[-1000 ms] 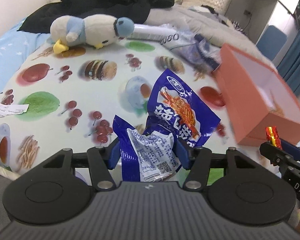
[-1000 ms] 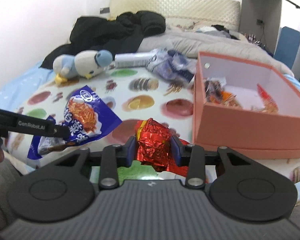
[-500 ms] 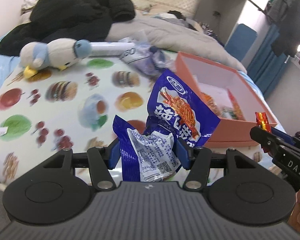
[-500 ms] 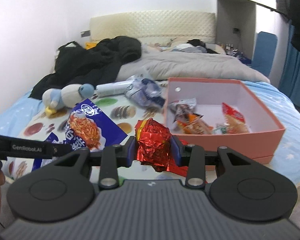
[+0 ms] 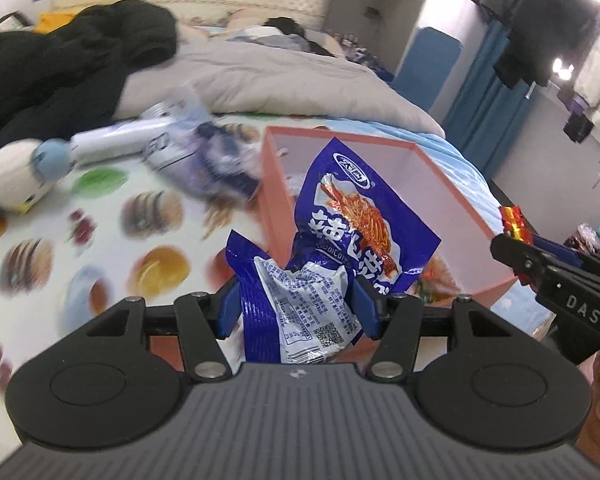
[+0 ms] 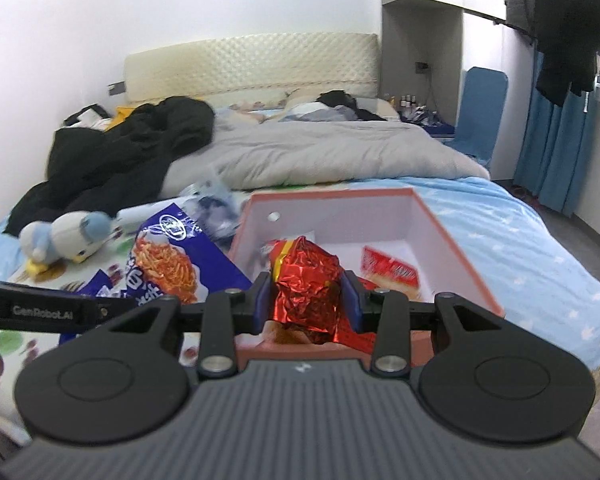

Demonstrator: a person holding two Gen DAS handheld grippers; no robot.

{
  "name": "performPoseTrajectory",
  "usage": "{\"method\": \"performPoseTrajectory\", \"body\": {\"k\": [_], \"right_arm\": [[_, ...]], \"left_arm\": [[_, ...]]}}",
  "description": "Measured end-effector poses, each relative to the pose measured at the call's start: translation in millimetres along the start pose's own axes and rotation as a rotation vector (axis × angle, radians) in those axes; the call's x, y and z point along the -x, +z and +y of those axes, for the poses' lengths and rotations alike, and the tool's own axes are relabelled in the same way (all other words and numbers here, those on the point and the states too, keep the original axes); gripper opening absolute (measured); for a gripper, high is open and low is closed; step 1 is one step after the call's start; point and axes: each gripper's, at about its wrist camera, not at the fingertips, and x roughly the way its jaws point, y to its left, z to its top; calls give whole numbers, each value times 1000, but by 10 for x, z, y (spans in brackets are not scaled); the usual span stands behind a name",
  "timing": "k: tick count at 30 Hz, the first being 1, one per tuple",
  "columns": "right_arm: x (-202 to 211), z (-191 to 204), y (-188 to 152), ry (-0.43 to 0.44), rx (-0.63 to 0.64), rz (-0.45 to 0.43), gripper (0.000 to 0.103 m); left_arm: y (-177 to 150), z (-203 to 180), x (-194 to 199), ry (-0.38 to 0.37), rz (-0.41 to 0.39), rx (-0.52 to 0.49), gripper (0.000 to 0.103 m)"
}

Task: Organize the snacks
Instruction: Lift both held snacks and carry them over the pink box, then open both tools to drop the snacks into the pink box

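Note:
My left gripper is shut on a blue snack bag with an orange picture, held up in front of the open pink box. My right gripper is shut on a crumpled red foil packet, held over the near edge of the pink box. Inside the box lie a red packet and other snacks. The blue bag also shows in the right wrist view, and the right gripper with the red foil shows at the right of the left wrist view.
The box sits on a fruit-print cloth on a bed. A plush penguin, a white tube and a bluish bag lie left of the box. Black clothes and a grey duvet lie behind.
Both grippers have moved right and up toward the pink box, each keeping its snack. The box now lies directly ahead of both, and the red foil is over its near edge.

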Motion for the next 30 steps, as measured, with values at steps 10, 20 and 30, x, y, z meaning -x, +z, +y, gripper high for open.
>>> {"method": "performPoseTrajectory", "body": {"k": [10,20,30], "right_arm": [[-763,-516,157,-41,-58,58,41],[-1393,-780,53,-46,-115,146,43],[-1608,-864,2,-31,-163,199,56]], "left_arm": [[600,-358,-974,-50,57,-70,63],[753,-379,-1658,-61,131,-93,63],[787,-307,-1619,-54,95,-75,79]]}}
